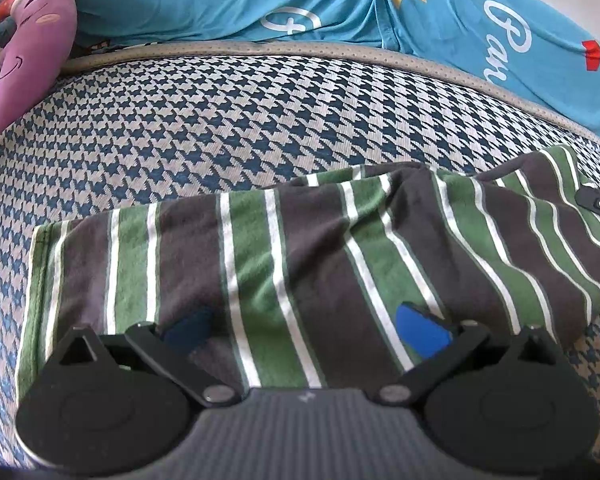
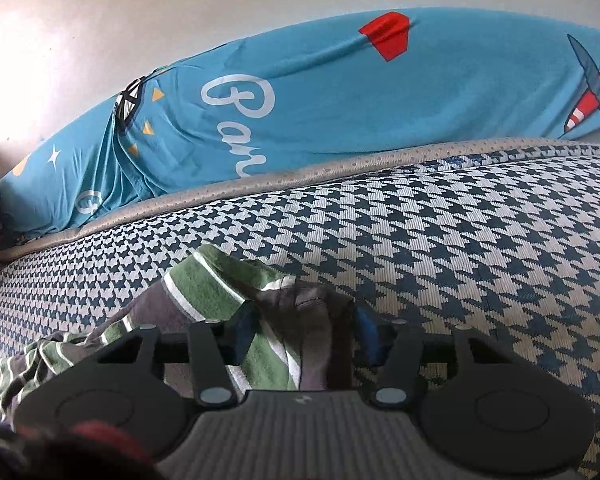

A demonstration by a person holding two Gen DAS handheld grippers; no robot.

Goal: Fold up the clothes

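A garment striped green, dark grey and white point(image 1: 300, 248) lies folded on the houndstooth bed cover point(image 1: 220, 120). My left gripper point(image 1: 305, 330) hovers low over its near edge, open, with its blue pads point(image 1: 422, 332) spread wide on the cloth and nothing pinched between them. My right gripper point(image 2: 304, 334) is shut on a bunched corner of the striped garment point(image 2: 284, 312), which rises between its fingers. In the left wrist view, a black part of the right gripper point(image 1: 598, 200) shows at the garment's far right corner.
A teal quilt with white lettering and plane prints point(image 1: 340, 4) point(image 2: 340, 112) lies along the far side of the bed past a grey piped edge point(image 2: 340, 168). A purple plush toy point(image 1: 32, 48) sits at the far left. A pale wall point(image 2: 140, 8) stands behind.
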